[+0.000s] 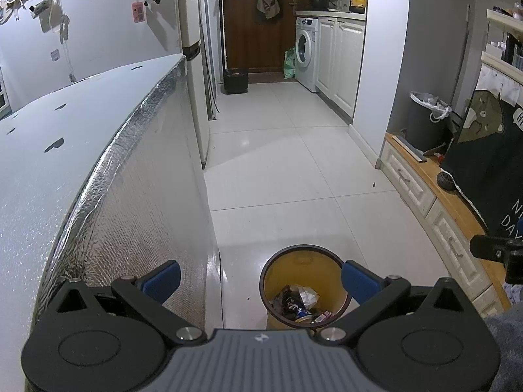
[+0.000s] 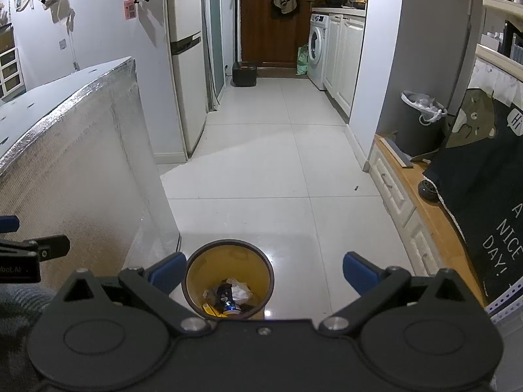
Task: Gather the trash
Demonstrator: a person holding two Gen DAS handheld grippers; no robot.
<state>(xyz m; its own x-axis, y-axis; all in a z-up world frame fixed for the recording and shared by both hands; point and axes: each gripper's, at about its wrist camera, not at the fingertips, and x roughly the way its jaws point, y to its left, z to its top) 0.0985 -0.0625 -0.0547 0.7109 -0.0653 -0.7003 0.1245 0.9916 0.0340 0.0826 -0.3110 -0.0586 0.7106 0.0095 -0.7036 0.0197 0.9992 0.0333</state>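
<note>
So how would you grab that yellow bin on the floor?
Grip the dark rim of the yellow bin from above, one finger inside the wall and one outside. It stands upright and open-topped, and looks too wide to span. The right tool is open above it.

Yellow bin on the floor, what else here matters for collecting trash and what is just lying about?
For the job:
yellow bin, trash inside
left gripper, open
right gripper, open

Lying about:
washing machine
lined grey bin
fridge
black cloth
</note>
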